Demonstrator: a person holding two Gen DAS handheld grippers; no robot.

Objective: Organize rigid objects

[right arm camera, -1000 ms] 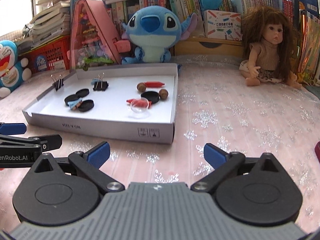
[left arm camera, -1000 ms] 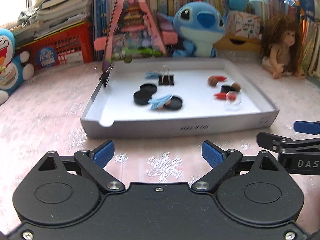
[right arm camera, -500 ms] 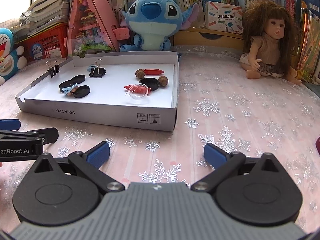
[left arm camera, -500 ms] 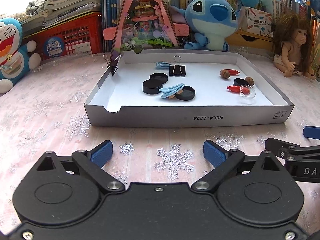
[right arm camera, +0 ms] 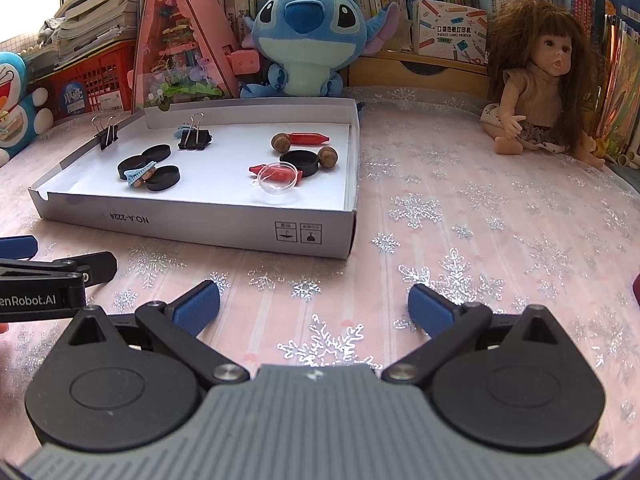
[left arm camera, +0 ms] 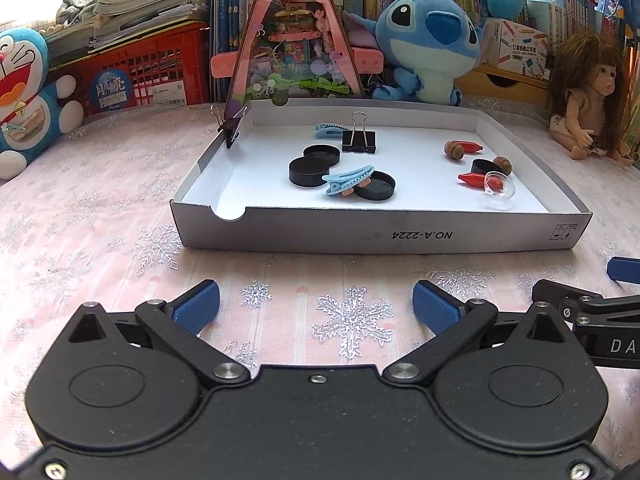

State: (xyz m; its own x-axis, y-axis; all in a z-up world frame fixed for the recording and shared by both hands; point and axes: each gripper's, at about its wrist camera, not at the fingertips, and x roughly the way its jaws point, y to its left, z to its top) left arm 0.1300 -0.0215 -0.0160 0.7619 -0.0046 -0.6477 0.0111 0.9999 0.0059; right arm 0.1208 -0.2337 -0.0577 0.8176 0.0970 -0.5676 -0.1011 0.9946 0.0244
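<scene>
A shallow white cardboard tray (left arm camera: 360, 236) (right arm camera: 224, 232) lies on the pink snowflake cloth. In it are black round lids (left arm camera: 309, 171) (right arm camera: 162, 178), blue hair clips (left arm camera: 347, 179) (right arm camera: 138, 173), a black binder clip (left arm camera: 359, 141) (right arm camera: 194, 139), brown acorns (left arm camera: 454, 149) (right arm camera: 281, 143), red crayon-like pieces (left arm camera: 474, 179) (right arm camera: 308, 138) and a clear plastic dome (left arm camera: 498, 186) (right arm camera: 278, 180). Another binder clip (left arm camera: 231, 128) (right arm camera: 107, 136) grips the tray's left wall. My left gripper (left arm camera: 316, 306) is open and empty before the tray. My right gripper (right arm camera: 314, 306) is open and empty, to the right.
A blue Stitch plush (right arm camera: 308, 36), a pink triangular toy house (left arm camera: 294, 40), a doll (right arm camera: 540, 92), a Doraemon plush (left arm camera: 24, 92), a red basket (left arm camera: 136, 76) and bookshelves stand behind the tray. Each gripper's fingers show at the other view's edge (left arm camera: 580, 308) (right arm camera: 52, 276).
Both grippers have pulled back and risen a little, so the tray sits lower and clearer in view. Both stay open. Nothing in the tray has moved.
</scene>
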